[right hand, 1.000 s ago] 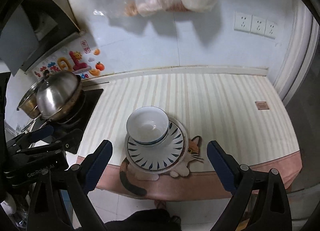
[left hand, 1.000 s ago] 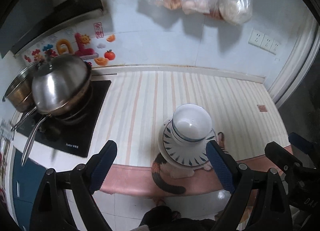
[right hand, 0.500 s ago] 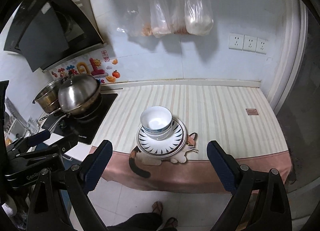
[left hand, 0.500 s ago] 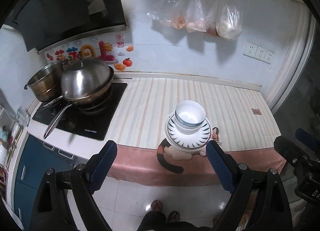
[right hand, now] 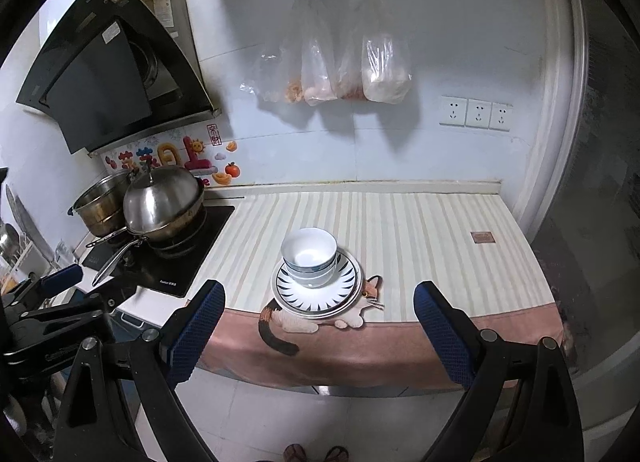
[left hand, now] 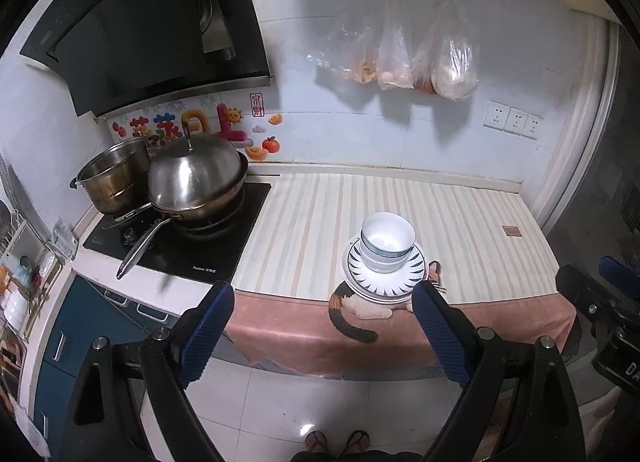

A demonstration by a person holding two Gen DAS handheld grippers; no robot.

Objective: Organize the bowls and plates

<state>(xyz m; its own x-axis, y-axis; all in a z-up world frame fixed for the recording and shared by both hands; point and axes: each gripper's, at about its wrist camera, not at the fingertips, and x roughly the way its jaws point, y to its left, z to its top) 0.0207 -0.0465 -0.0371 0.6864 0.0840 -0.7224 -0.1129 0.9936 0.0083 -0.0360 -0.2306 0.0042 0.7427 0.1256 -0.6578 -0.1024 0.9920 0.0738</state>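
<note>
White bowls (left hand: 386, 248) sit stacked on plates (left hand: 384, 276) mid-frame; both the left gripper (left hand: 322, 326) and right gripper (right hand: 318, 328) gape empty. Sorting looks finished.

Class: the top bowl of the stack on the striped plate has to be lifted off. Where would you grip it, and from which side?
Grip the top bowl by its rim, one finger inside and one outside, coming from above. It stands upright and open-mouthed, nested in another bowl on the plates, so its lower wall is hidden. Both grippers are open.

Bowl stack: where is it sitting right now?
The bowls sit nested on the striped plates near the counter's front edge, over the cat print, right of the stove.
</note>
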